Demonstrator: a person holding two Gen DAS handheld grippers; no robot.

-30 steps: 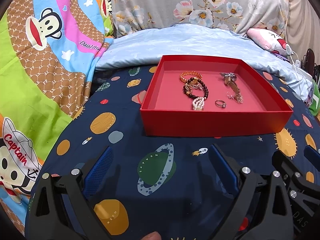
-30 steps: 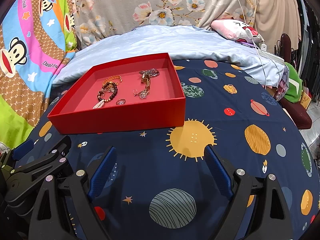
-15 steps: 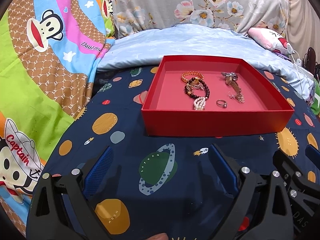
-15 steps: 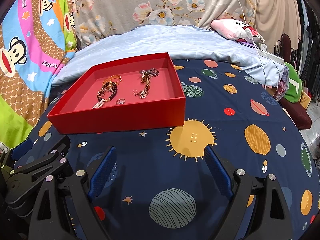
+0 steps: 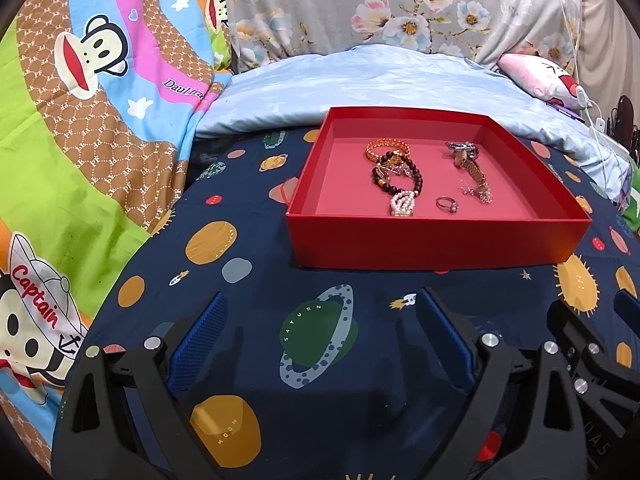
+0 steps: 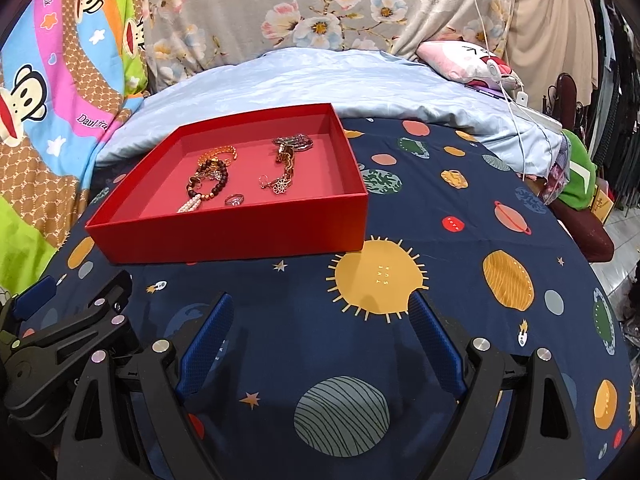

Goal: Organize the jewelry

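Observation:
A shallow red box sits on a navy planet-print sheet. Inside lie a gold bangle, a dark bead bracelet, a pearl piece, a ring and a metal watch with a chain. My left gripper is open and empty, well short of the box's front wall. My right gripper is open and empty, in front of the box's right corner. Each gripper shows at the edge of the other's view.
A light blue quilt lies behind the box, with floral pillows beyond. A cartoon monkey blanket covers the left. A pink plush, white cables and clutter are at the right edge of the bed.
The left view has shifted slightly, so the box sits a little lower and nearer in it. The right gripper has barely moved. Both stay open.

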